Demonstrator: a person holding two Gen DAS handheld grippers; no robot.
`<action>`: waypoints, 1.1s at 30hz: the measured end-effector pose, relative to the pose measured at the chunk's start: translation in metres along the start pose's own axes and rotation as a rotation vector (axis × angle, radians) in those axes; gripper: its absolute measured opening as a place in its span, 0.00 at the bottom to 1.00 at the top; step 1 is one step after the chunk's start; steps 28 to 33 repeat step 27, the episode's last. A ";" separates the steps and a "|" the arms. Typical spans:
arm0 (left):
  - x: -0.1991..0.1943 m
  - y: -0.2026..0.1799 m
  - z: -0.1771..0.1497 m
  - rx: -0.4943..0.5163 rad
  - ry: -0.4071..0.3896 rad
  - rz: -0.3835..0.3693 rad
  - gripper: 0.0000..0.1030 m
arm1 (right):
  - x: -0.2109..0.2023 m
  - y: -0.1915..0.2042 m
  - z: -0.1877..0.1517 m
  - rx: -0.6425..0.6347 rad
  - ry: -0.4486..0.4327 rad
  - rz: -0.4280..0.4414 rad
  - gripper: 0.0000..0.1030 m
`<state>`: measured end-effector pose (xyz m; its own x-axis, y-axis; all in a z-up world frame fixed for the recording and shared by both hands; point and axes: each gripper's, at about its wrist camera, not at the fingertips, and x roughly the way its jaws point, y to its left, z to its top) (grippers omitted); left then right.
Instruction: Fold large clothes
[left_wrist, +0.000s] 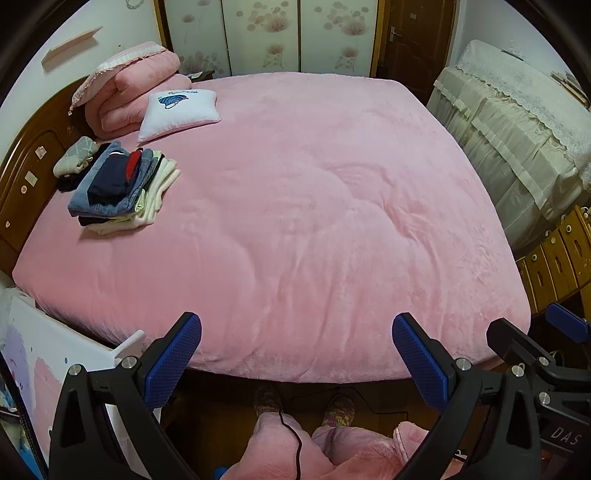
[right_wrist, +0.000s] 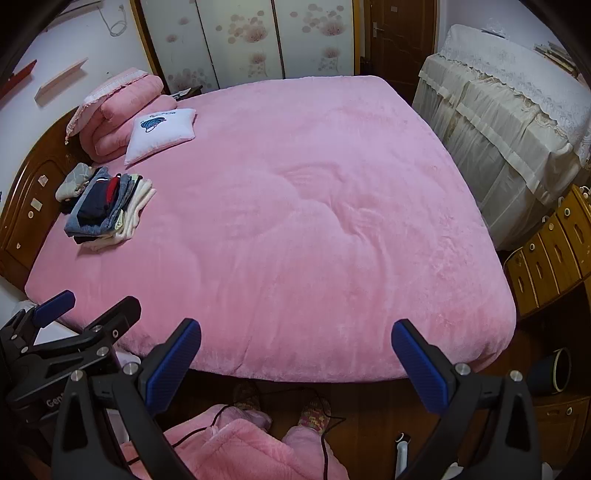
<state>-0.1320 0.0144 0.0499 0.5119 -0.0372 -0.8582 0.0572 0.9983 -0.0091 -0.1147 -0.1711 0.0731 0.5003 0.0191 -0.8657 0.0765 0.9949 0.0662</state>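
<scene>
Pink bed (left_wrist: 314, 221), folded clothes (left_wrist: 118, 184), both grippers (left_wrist: 295, 354) (right_wrist: 295, 358) wide apart.

We see a big bed (left_wrist: 314, 221) with a soft pink blanket on top. Near the brown headboard (left_wrist: 26, 177) lies a pile of folded clothes (left_wrist: 122, 188). Beside it sits a small grey bundle (left_wrist: 75, 155). A white pillow (left_wrist: 181, 112) rests against a folded pink quilt (left_wrist: 129, 92).

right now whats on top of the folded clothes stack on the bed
A dark navy garment with a red part tops the stack of folded clothes, over folded denim and cream pieces. Edges of lower layers show; the rest is covered. Both grippers, left and right, are open.
</scene>
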 end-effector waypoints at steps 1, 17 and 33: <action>0.001 0.001 0.000 -0.002 0.004 -0.007 0.99 | 0.000 0.001 0.000 0.001 -0.001 0.000 1.00; 0.006 0.003 -0.003 0.012 0.029 -0.009 0.99 | -0.001 0.002 -0.001 0.000 0.004 0.008 1.00; 0.002 -0.001 0.000 0.016 0.023 0.003 0.99 | 0.001 0.000 0.000 0.003 0.010 0.013 1.00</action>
